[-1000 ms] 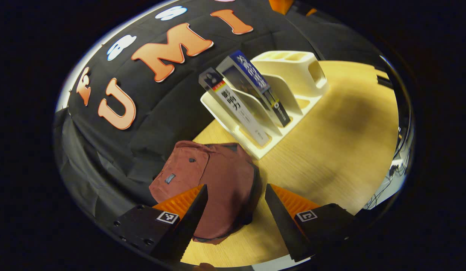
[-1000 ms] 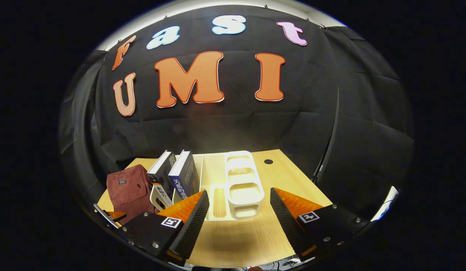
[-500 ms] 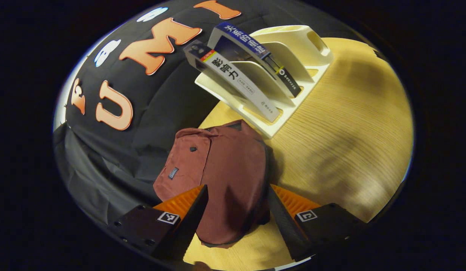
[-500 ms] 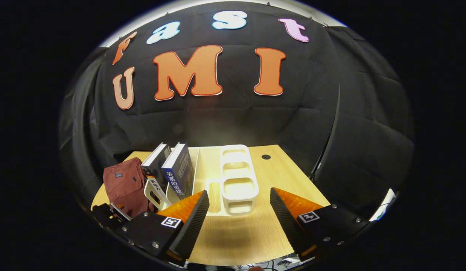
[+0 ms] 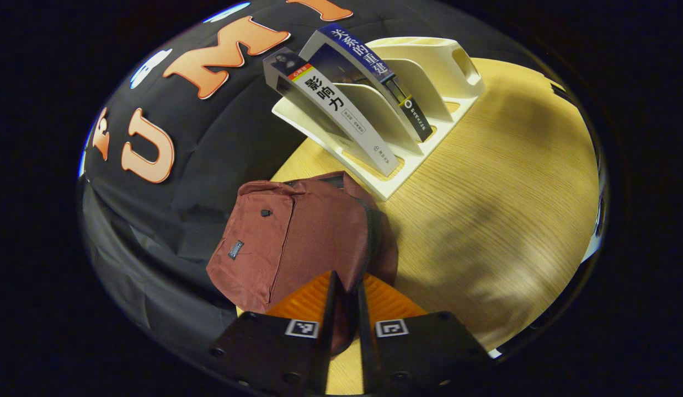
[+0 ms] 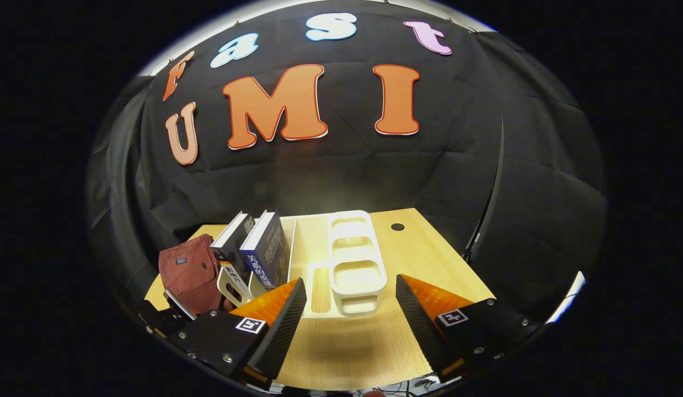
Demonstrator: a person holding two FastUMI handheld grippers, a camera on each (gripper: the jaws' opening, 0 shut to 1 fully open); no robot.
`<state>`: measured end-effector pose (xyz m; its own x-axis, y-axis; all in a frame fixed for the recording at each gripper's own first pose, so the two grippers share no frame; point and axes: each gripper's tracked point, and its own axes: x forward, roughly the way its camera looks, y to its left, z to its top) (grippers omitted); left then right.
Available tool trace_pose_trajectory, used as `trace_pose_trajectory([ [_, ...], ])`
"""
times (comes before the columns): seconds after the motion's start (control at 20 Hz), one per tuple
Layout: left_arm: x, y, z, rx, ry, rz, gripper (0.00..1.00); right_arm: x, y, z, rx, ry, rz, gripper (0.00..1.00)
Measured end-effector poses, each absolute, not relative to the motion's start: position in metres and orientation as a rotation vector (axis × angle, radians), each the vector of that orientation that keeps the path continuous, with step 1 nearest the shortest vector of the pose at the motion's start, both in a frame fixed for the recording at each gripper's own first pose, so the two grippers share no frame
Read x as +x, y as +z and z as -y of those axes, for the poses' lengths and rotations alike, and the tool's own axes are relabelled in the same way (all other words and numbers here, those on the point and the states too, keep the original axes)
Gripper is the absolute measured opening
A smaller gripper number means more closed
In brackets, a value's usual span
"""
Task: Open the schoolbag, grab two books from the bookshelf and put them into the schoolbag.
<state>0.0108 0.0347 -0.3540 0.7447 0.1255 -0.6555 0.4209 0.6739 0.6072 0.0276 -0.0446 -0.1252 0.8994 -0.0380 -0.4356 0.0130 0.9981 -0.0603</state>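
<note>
The dark red schoolbag [image 5: 297, 237] lies on the wooden table [image 5: 496, 193], next to the cream bookshelf [image 5: 416, 157]. Two books lean in the shelf's slots: one with a white spine [image 5: 341, 110] and one with a blue spine [image 5: 363, 58]. My left gripper [image 5: 344, 289] is shut on the schoolbag's near edge by its dark zipper side, with bag cloth pinched between the fingers. In the right gripper view my right gripper [image 6: 350, 295] stands open above the table, in front of the bookshelf [image 6: 355, 264]. The blue book [image 6: 264, 253] and the schoolbag [image 6: 187, 270] are to its left.
The booth's black cloth wall rises right behind the schoolbag and the shelf. The shelf's right part is a set of open cream compartments [image 6: 357, 275]. A small round hole [image 6: 397, 226] sits in the table's far right. The left gripper's body [image 6: 170, 314] shows at the bag.
My left gripper moved down onto the schoolbag and closed its fingers on the bag's near edge. The right gripper stayed open and barely shifted.
</note>
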Motion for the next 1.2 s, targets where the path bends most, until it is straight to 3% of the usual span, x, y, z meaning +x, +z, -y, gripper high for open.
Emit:
trace_pose_trajectory([
  [0.1,0.011,-0.355,-0.035,0.781,-0.188,-0.758,0.07,0.03,-0.119,0.045,-0.057,-0.017,-0.434,0.97],
  [0.3,0.012,-0.361,-0.037,0.687,-0.218,-0.848,0.02,0.031,-0.113,0.044,-0.055,0.0,-0.427,0.97],
  [0.65,0.013,-0.358,-0.036,0.724,-0.339,-0.921,0.01,0.029,-0.116,0.021,0.034,0.077,-0.473,0.97],
  [1.2,0.027,-0.29,-0.06,0.472,-0.581,-1.097,0.01,0.043,-0.115,-0.024,0.063,-0.088,-0.434,0.97],
])
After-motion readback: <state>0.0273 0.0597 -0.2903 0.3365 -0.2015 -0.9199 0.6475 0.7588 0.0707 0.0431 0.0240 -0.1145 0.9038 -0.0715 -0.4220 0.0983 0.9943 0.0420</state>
